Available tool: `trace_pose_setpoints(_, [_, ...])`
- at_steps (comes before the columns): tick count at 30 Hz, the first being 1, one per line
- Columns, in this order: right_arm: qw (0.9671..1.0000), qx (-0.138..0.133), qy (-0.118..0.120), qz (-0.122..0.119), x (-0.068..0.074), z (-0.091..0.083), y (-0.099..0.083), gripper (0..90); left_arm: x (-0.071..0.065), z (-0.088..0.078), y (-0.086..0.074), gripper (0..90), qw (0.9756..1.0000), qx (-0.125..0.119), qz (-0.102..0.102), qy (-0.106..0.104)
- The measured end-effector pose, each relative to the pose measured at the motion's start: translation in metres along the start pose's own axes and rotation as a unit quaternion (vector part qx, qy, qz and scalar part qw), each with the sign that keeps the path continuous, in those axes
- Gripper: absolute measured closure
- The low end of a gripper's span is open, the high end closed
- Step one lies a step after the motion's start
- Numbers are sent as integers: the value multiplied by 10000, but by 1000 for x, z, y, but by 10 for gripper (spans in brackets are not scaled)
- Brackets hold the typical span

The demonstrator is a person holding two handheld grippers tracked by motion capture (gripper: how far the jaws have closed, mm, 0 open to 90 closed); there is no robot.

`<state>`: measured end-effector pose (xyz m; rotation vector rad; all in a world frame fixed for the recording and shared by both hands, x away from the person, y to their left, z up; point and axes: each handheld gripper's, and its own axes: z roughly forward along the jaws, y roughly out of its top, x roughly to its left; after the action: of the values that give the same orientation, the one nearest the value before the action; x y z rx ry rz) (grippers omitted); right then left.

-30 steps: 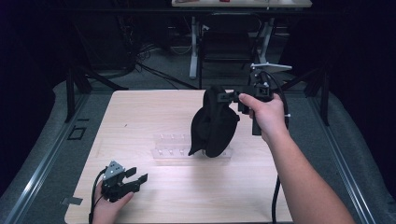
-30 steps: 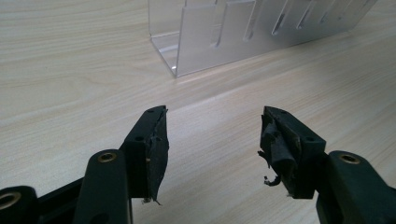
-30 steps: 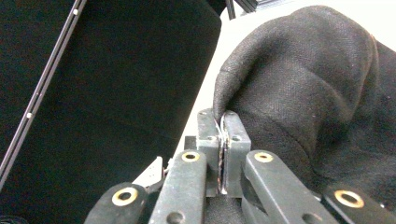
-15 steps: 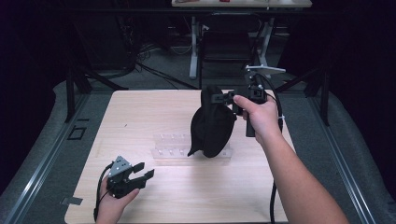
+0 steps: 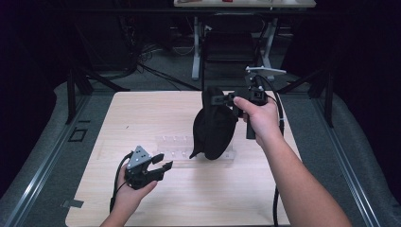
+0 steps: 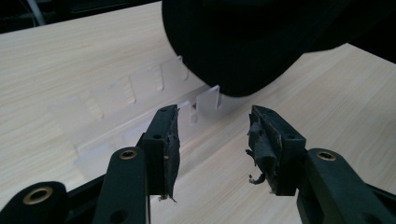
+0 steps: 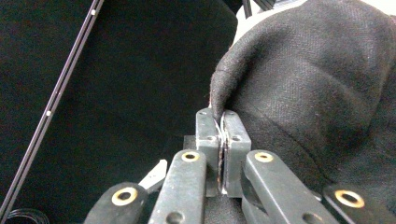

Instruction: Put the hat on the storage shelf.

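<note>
- High view: the right gripper (image 5: 226, 100) is raised over the far half of the wooden table (image 5: 142, 113), its jaws pinched on the top edge of a black cloth cap (image 5: 215, 125); the cap hangs from that grip with its lower end down on a clear plastic rack (image 5: 177, 144) lying mid-table; the left gripper (image 5: 158, 164) sits near the front left, just short of the rack's near edge, jaws apart with nothing between them; they have just been narrowing.
- Left gripper view: the two black jaws stand parted over bare wood, with frayed tape on their pads (image 6: 171, 149); no object lies in the gap; the slotted clear rack (image 6: 140, 100) lies just ahead, and the dark cap (image 6: 243, 42) hangs over its far end.
- Right gripper view: the jaws are pressed together on a thin fold of the cap's hem (image 7: 215, 100); the black fabric (image 7: 317, 84) bulges to the right of the grip.
</note>
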<state>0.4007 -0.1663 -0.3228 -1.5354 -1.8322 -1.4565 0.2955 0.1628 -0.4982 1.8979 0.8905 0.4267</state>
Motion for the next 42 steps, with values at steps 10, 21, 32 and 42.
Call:
trace_pose_setpoints(10, [10000, 19, 32, 5, 1, 2, -1, 883, -21, 17, 25, 624, 9995, -4, 202, -250])
trace_pose_setpoints(21, [10000, 16, 62, 9, 1, 2, -1, 882, -41, 24, 48, 648, 9980, -100, 476, -413])
trace_pose_setpoints(32, [10000, -11, 75, 1, 1, 3, -1, 882, -52, 28, 56, 732, 9964, -76, 696, -468])
trace_pose_setpoints(42, [10000, -26, 74, 14, 2, 4, -1, 882, -58, 31, 58, 730, 9955, -16, 850, -418])
